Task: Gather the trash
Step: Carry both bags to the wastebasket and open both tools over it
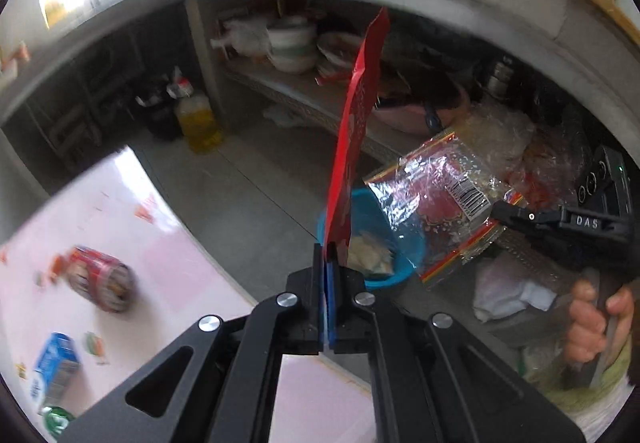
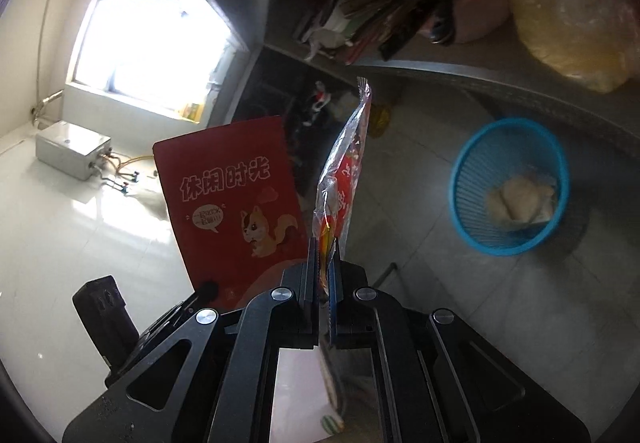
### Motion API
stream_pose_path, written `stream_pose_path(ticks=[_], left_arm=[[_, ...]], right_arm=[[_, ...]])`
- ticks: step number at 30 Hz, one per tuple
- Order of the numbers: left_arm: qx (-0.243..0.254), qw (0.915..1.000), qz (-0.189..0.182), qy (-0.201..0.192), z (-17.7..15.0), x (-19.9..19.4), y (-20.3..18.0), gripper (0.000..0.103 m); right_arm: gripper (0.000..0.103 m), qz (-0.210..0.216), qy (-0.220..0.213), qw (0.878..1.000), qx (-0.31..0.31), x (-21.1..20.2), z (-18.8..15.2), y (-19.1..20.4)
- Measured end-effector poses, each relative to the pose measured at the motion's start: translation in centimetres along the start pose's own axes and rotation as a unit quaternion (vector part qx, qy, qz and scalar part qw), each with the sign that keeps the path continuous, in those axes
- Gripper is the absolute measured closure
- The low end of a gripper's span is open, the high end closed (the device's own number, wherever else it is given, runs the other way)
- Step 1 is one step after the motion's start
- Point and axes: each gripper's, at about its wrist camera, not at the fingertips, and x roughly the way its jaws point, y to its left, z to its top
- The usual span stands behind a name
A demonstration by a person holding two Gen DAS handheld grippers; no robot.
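Observation:
My left gripper [image 1: 329, 255] is shut on a red snack bag [image 1: 358, 123] that stands up edge-on from its jaws; its face with a squirrel shows in the right wrist view [image 2: 236, 199]. My right gripper [image 2: 326, 247] is shut on a clear and red plastic wrapper [image 2: 348, 163], also seen flat in the left wrist view [image 1: 436, 199]. A blue trash basket [image 2: 510, 185] with crumpled paper stands on the floor, ahead and right of the right gripper. In the left wrist view the basket [image 1: 372, 231] lies just beyond both held items.
A pink table [image 1: 168, 263] carries a red can [image 1: 102, 279], a blue carton [image 1: 54, 367] and a green cap [image 1: 56, 419]. A low shelf [image 1: 304, 99] with bowls, an oil bottle [image 1: 198, 123] and a bagged yellow bundle [image 2: 572, 11] stand around.

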Motion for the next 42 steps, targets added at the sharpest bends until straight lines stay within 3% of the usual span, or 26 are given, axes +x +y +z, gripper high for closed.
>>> stream_pose_path(ticks=[5, 10, 15, 16, 17, 18, 19, 20, 24, 30, 32, 38, 42], left_arm=[[-0.018, 0.9959, -0.025, 0.085, 1.2, 8.6, -2.2, 0.102], [-0.030, 0.9877, -0.024, 0.151, 2.8, 16.6, -4.1, 0.102], [-0.049, 0.9863, -0.020, 0.156, 4.3, 23.1, -4.5, 0.100], [-0.058, 0.9862, -0.023, 0.153, 4.6, 24.4, -4.4, 0.097], [-0.060, 0.9855, -0.020, 0.158, 4.7, 25.5, -4.3, 0.085], [-0.059, 0.9844, -0.005, 0.166, 4.7, 26.7, -4.2, 0.072], [-0.060, 0.9836, 0.006, 0.170, 4.6, 27.1, -3.9, 0.065], [-0.062, 0.9827, 0.014, 0.174, 4.6, 27.6, -3.7, 0.064], [-0.079, 0.9841, -0.009, 0.159, 4.8, 26.1, -2.6, 0.058], [-0.045, 0.9918, 0.019, 0.118, 5.7, 22.2, -2.3, 0.054], [-0.049, 0.9930, 0.011, 0.107, 5.9, 20.3, -1.9, 0.054], [-0.024, 0.9989, 0.001, 0.041, 4.9, 10.1, -0.1, 0.045], [-0.031, 0.9993, 0.018, -0.013, 1.4, 1.7, 3.3, 0.041]], right_arm=[[0.101, -0.053, -0.003, 0.998, 0.030, 1.8, 0.6, -4.4], [0.100, -0.097, 0.007, 0.994, 0.057, 4.3, 1.0, -8.7], [0.096, -0.131, 0.006, 0.989, 0.069, 8.2, 2.0, -13.1], [0.095, -0.140, 0.010, 0.988, 0.072, 9.4, 2.2, -14.4], [0.092, -0.157, 0.019, 0.984, 0.078, 10.8, 2.3, -16.0], [0.082, -0.175, 0.026, 0.980, 0.089, 11.6, 2.2, -17.4], [0.078, -0.192, 0.031, 0.976, 0.100, 12.4, 2.0, -18.8], [0.078, -0.210, 0.037, 0.971, 0.109, 12.9, 1.6, -20.1], [0.075, -0.232, 0.036, 0.966, 0.112, 12.3, 0.0, -21.5], [0.073, -0.254, 0.023, 0.963, 0.083, 10.4, -0.8, -20.3], [0.073, -0.262, 0.013, 0.963, 0.059, 9.9, -0.4, -18.7], [0.073, -0.281, 0.012, 0.958, -0.062, 12.4, 1.1, -14.1], [0.076, -0.288, 0.062, 0.949, -0.116, 17.8, 2.8, -12.4]])
